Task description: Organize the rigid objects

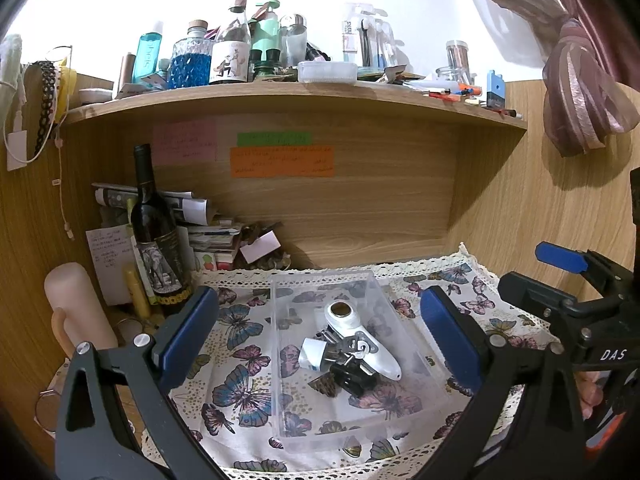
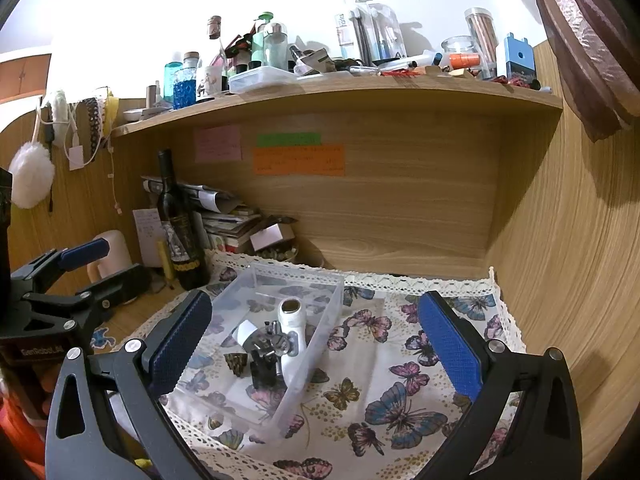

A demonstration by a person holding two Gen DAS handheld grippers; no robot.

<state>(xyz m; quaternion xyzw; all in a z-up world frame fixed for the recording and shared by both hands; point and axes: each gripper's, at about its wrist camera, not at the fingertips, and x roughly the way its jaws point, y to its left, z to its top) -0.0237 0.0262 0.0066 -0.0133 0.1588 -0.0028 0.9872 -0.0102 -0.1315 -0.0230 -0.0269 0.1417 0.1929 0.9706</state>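
Clear bin (image 1: 280, 360) on butterfly cloth (image 2: 400, 360), holding a white device (image 1: 360, 336) and clips (image 1: 352, 376)

Left gripper (image 1: 320, 336) and right gripper (image 2: 316, 344) are held spread and empty; bare cloth right of the bin is seen only from the right wrist; a bottle (image 1: 154, 240) stands near the bin's left.

White handheld device (image 1: 362, 334) and binder clips (image 1: 352, 372) inside clear bin (image 1: 288, 420)
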